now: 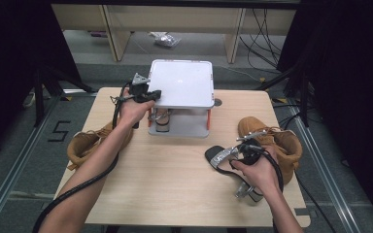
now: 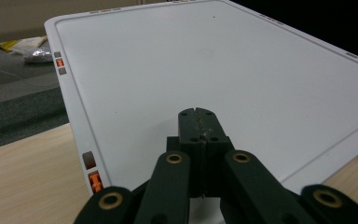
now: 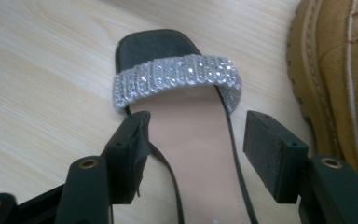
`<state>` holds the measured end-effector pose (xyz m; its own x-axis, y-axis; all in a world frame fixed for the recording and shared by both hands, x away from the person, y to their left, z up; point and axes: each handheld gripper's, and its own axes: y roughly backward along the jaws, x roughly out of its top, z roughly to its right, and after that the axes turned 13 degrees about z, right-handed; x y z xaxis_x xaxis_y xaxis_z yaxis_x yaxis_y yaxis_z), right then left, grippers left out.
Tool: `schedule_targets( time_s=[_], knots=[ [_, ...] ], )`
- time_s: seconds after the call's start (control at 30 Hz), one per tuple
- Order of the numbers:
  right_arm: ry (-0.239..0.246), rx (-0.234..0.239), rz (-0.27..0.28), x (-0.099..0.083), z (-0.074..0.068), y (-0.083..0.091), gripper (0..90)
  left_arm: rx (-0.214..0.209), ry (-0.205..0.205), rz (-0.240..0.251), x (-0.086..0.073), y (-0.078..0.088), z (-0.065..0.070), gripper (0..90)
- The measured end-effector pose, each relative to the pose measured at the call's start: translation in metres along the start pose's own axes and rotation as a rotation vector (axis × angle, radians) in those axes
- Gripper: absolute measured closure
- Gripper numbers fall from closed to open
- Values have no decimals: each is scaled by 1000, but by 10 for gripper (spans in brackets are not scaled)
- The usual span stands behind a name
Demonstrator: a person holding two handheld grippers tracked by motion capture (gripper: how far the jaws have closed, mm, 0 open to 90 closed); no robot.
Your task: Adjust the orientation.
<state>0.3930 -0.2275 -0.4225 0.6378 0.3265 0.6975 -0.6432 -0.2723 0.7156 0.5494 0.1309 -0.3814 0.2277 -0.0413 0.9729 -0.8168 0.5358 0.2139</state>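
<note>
A black sandal (image 3: 191,140) with a glittery silver strap lies on the wooden table, and my right gripper (image 3: 198,144) stands open with a jaw on each side of its insole. The right pad is clear of the sole's edge. From above, that sandal (image 1: 219,156) lies just left of my right gripper (image 1: 238,156), with its silver heel under the hand. My left gripper (image 2: 198,123) is shut with nothing between its jaws, and its tips hover over the white top shelf (image 2: 214,60) of a small rack. In the high view the left gripper (image 1: 150,94) is at the rack's (image 1: 182,82) left edge.
A tan boot (image 1: 85,143) lies at the table's left edge. Another tan boot (image 1: 278,138) stands right of the sandal, close beside my right jaw (image 3: 340,70). A second sandal (image 1: 162,121) sits on the rack's lower shelf. Bare wooden table (image 1: 175,184) lies in front.
</note>
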Motion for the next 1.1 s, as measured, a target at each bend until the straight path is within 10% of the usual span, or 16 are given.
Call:
schedule_targets(
  time_s=[1.1],
  knots=[
    [45, 78, -325, -16, 20, -17, 353, -11, -2, -14, 2, -1, -1, 899]
  ],
)
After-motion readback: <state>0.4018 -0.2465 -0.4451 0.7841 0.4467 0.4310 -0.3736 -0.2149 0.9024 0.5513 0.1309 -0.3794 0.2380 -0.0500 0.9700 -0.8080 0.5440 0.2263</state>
